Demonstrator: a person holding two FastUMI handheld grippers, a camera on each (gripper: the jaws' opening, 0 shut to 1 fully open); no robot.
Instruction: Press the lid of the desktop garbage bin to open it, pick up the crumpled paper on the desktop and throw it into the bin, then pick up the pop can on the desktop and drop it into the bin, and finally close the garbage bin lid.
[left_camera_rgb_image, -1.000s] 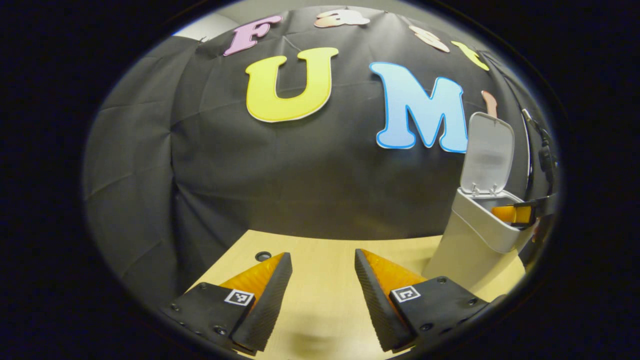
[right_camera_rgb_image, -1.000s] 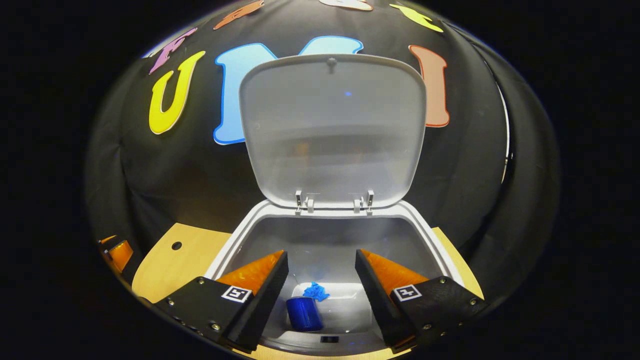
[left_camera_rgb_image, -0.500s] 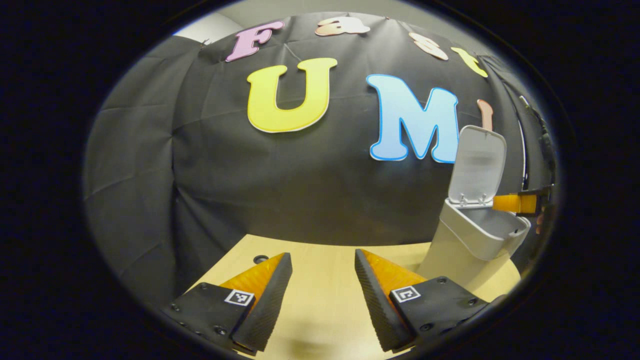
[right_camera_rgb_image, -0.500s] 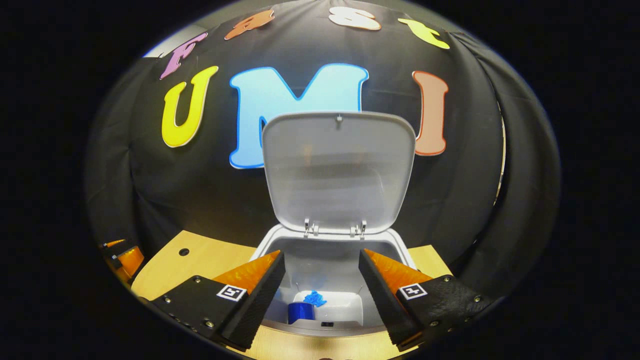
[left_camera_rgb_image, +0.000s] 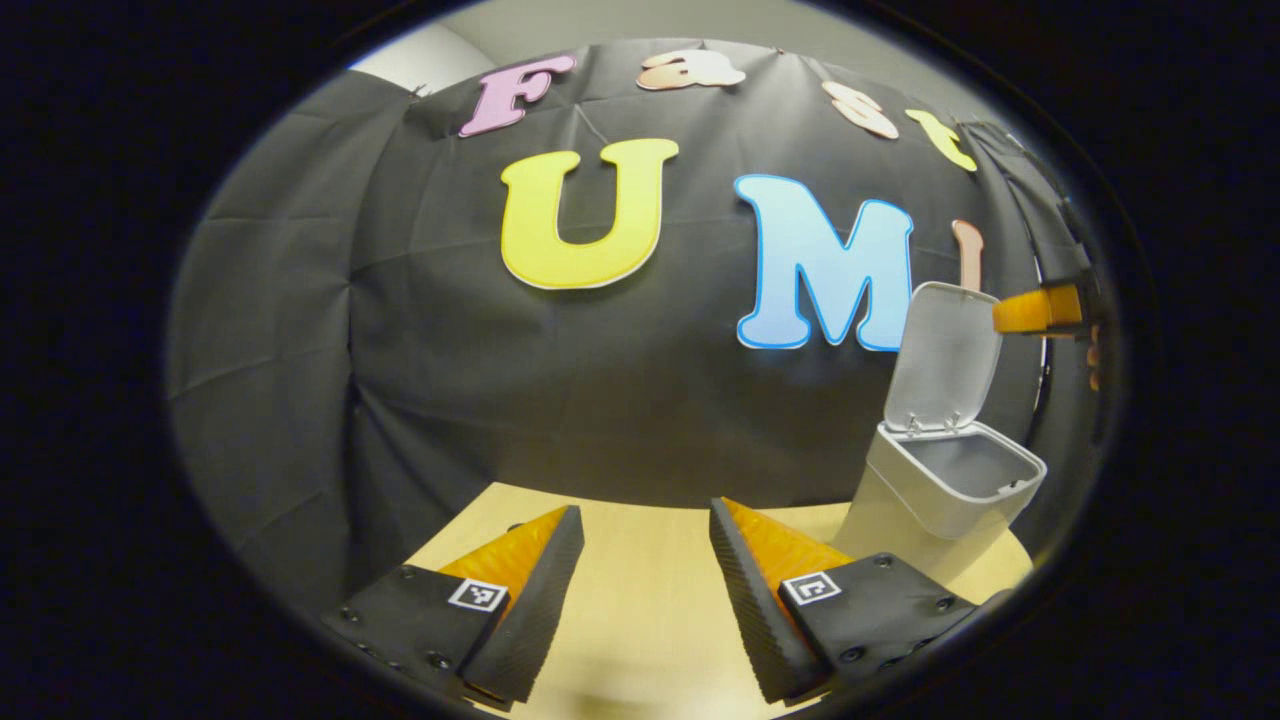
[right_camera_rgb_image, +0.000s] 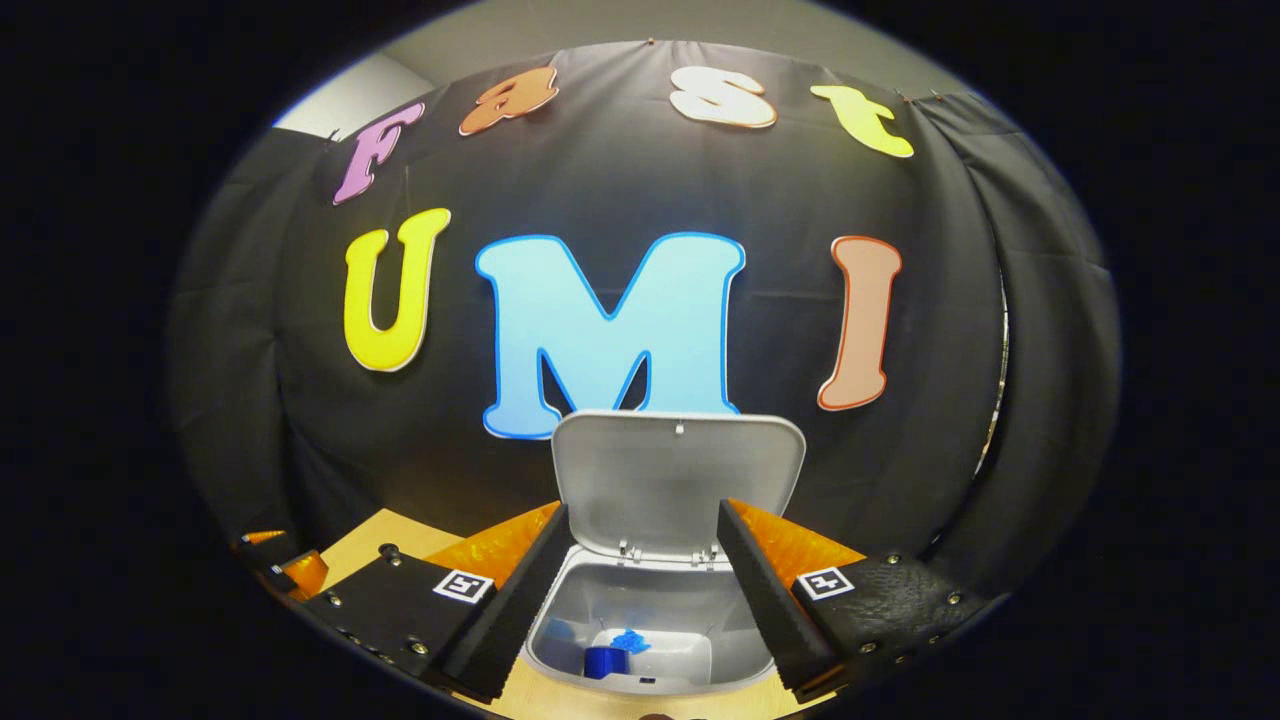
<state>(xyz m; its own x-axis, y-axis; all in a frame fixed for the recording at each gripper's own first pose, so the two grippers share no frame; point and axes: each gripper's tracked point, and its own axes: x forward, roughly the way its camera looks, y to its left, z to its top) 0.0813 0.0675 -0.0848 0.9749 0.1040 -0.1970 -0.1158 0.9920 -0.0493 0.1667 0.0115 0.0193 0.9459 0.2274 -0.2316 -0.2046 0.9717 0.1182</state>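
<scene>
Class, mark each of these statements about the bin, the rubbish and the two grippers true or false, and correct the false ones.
1. The bin lid stands open. True.
2. The pop can lies on the desktop. False: it lies inside the garbage bin.
3. The right gripper is shut on the crumpled paper. False: its fingers are spread and hold nothing; the crumpled paper lies in the bin.
4. The left gripper is open above the desktop. True.

A recording booth is shown. A light wooden desktop (left_camera_rgb_image: 640, 560) is backed by draped black cloth (left_camera_rgb_image: 450, 400).
</scene>
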